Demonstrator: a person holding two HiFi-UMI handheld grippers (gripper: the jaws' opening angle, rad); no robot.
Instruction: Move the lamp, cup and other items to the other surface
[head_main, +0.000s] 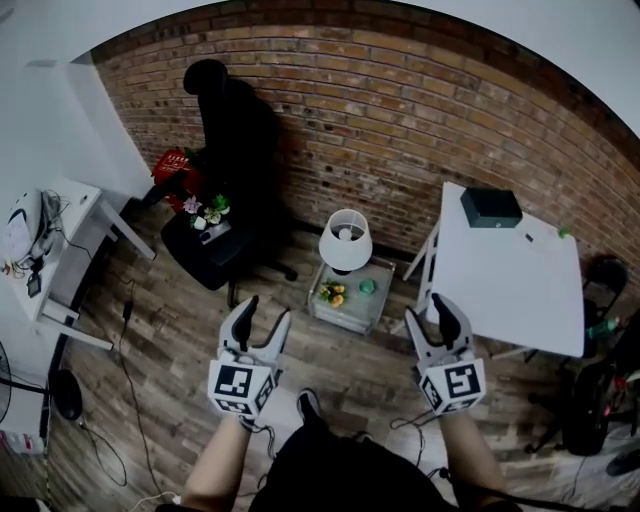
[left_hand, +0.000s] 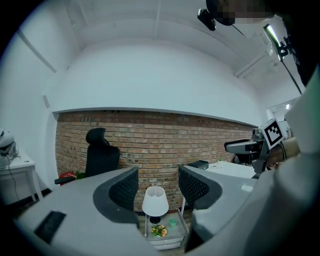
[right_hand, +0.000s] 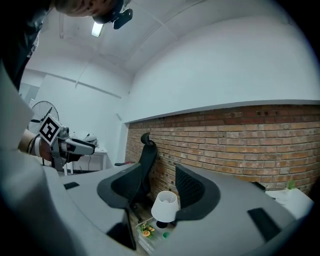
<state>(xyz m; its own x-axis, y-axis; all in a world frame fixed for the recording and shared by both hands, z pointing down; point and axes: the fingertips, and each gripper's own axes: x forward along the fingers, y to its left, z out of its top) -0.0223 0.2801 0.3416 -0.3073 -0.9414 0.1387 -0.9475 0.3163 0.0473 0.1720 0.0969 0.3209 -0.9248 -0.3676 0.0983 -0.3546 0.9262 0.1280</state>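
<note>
A: While the left tool (head_main: 267, 310) and right tool (head_main: 428, 312) hang empty, jaws apart, low in the frame, what comes first?

B: The white bench (head_main: 510, 280) at right looks like the goal, bare except for a black box (head_main: 490, 207) at its far corner. The low bench (head_main: 345, 318) at centre holds the lamp (head_main: 345, 240), flowers (head_main: 333, 293) and cup (head_main: 367, 287).

A: How?

B: I'd grip the lamp under its shade and keep it upright. There's open floor in front, but mind the white bench's near legs
</note>
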